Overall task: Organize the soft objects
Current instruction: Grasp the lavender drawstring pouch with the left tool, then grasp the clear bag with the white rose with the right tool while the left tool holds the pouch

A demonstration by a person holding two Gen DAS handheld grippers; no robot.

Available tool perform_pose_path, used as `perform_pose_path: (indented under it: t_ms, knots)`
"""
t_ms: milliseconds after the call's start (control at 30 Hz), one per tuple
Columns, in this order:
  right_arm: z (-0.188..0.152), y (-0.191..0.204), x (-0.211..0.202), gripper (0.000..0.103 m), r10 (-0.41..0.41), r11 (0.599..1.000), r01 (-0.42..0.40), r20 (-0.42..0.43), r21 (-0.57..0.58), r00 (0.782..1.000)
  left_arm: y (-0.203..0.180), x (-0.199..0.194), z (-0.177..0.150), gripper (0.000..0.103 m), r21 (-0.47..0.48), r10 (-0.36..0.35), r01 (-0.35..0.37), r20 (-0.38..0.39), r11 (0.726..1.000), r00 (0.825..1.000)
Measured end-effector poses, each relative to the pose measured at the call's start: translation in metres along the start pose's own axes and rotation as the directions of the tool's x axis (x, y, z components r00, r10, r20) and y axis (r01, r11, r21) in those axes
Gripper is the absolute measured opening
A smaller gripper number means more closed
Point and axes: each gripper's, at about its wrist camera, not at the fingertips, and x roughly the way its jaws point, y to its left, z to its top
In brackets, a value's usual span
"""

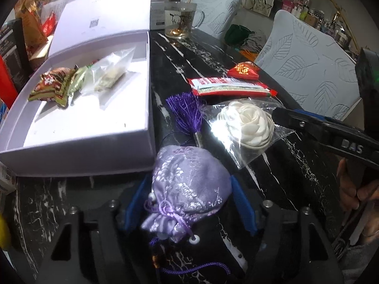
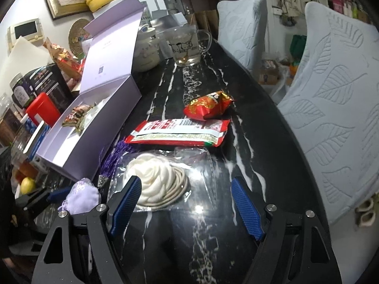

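My left hand-held gripper [image 1: 190,203] has its blue pads on either side of the lilac brocade sachet pouch [image 1: 189,189]. They look closed against its sides, so I judge it gripped. The pouch's long axis runs away from me, drawstring neck nearest, purple tassel [image 1: 187,113] at the far end. The open lavender box [image 1: 78,146] lies just to the left and ahead, its near wall almost touching the pouch, so the coming move is a short lift leftward over that wall.

My right hand-held gripper [image 2: 187,206] hangs with its fingers spread wide and nothing between them. The bagged white fabric rose [image 2: 156,182] lies directly ahead, nearer my left pad. This hand is the closer one to it.

Counting on the bench [image 2: 213,236]: one pouch, one bagged rose, one long red flat packet [image 2: 177,133], one small red snack packet [image 2: 208,105]. In the box I make out about three packets [image 1: 78,82]; they overlap, so I cannot be sure.
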Motion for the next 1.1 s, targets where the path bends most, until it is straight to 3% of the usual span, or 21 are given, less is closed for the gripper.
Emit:
perform_pose_path:
  t_ms: [100,167,200,300,1100]
  knots:
    - [0.0,-0.002,0.004,0.054,-0.001,1.0,0.001,-0.015,0.009,1.0,-0.001,0.0,0.0,0.06,0.003,-0.012,0.012,0.001,1.0,1.0]
    - [-0.001,-0.003,0.005,0.029,0.012,1.0,-0.012,-0.027,0.017,1.0,-0.002,-0.001,0.0,0.057,0.003,-0.013,0.013,0.002,1.0,1.0]
    - [-0.002,-0.004,0.005,0.022,0.012,1.0,-0.011,-0.032,0.022,0.999,-0.002,-0.002,0.0,0.056,0.006,-0.01,0.01,0.005,1.0,1.0]
    - [-0.005,-0.008,-0.002,0.013,0.033,0.999,-0.033,-0.019,0.043,0.999,-0.006,-0.006,-0.002,0.053,0.015,-0.007,0.007,0.011,1.0,1.0]
    - [-0.091,-0.028,-0.086,0.012,-0.021,0.994,0.023,-0.022,0.107,1.0,-0.043,-0.042,-0.041,0.053,0.093,-0.072,0.072,-0.002,0.993,0.997]
